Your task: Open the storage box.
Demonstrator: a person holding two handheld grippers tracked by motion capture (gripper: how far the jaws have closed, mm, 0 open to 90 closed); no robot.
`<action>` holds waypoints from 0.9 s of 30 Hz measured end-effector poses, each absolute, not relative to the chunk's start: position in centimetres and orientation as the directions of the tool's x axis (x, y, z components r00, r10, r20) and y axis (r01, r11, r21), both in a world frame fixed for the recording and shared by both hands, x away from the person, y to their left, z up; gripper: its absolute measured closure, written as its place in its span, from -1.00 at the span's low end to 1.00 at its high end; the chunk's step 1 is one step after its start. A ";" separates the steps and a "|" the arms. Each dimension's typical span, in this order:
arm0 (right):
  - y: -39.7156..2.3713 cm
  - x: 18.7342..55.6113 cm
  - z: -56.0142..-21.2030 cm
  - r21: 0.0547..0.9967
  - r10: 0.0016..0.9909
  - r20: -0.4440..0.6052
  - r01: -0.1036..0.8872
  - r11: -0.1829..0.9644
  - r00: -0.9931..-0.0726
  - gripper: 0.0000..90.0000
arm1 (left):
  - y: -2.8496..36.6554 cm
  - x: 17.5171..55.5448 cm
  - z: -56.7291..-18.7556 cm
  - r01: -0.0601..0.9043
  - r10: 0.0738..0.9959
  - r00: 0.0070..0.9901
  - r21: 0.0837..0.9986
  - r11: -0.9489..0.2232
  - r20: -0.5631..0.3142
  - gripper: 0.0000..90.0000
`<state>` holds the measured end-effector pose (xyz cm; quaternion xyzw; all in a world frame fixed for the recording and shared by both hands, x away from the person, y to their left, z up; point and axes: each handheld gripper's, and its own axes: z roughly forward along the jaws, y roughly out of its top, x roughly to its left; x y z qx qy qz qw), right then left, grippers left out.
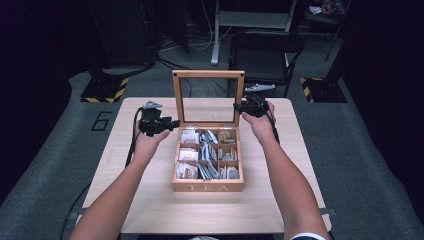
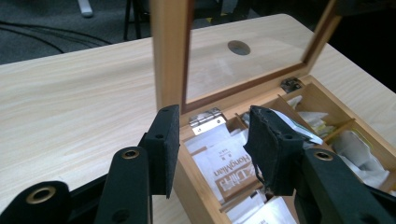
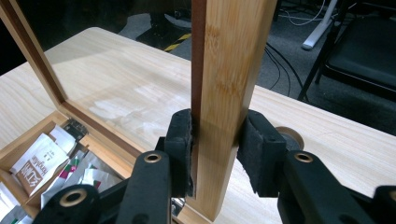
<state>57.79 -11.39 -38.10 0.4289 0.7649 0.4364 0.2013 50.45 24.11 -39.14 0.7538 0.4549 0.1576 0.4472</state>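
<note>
Item: wooden tea box, lettered TEA on its front wall, sitting at the centre of the high view on the pale counter. Its glass-paned lid is standing upright at the back, so the opening is judged done. The compartments are showing sachets and packets; nothing is being lifted out, and picking or closing is judged to be what remains.

Right gripper: clenched on the lid's right-hand frame post, pads pressing both faces in the right gripper view, apparently steadying the lid. In the high view it is sitting right of centre, at the lid's right edge.

Left gripper: released, its jaws standing apart with nothing between them, hanging over the box's rear left corner just in front of a hinge and the lid's left post. In the high view it is sitting left of centre, beside the box.

Surroundings: a black folding chair at upper centre behind the counter, cables on the grey floor, hazard-striped stand bases at upper left and upper right. A round cable port is showing through the glass.

Obstructions: the upright lid and its posts are crowding the back row; the dividers are leaving little room for the pads.
</note>
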 end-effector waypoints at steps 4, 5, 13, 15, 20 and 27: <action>-11.4 58.3 -38.2 0.837 0.836 0.074 0.490 0.244 -0.543 0.44 | 24.0 49.7 -39.0 0.535 0.813 0.560 0.819 -0.207 -0.160 0.19; -11.4 58.4 -38.3 0.838 0.836 0.078 0.490 0.240 -0.543 0.44 | 24.0 49.4 -39.0 0.531 0.811 0.564 0.821 -0.212 -0.155 0.19; -11.2 58.8 -38.5 0.832 0.854 0.113 0.518 0.198 -0.508 0.44 | 24.3 48.5 -38.8 0.522 0.804 0.581 0.816 -0.247 -0.128 0.17; -11.2 59.0 -38.4 0.825 0.852 0.117 0.527 0.203 -0.510 0.44 | 24.4 48.4 -38.7 0.525 0.806 0.578 0.816 -0.244 -0.131 0.17; -11.0 59.4 -38.2 0.811 0.861 0.109 0.545 0.212 -0.497 0.43 | 24.5 48.3 -38.7 0.530 0.801 0.582 0.812 -0.244 -0.140 0.17; -10.9 59.8 -38.5 0.814 0.865 0.122 0.548 0.193 -0.487 0.42 | 24.1 48.1 -38.7 0.529 0.795 0.592 0.808 -0.261 -0.131 0.16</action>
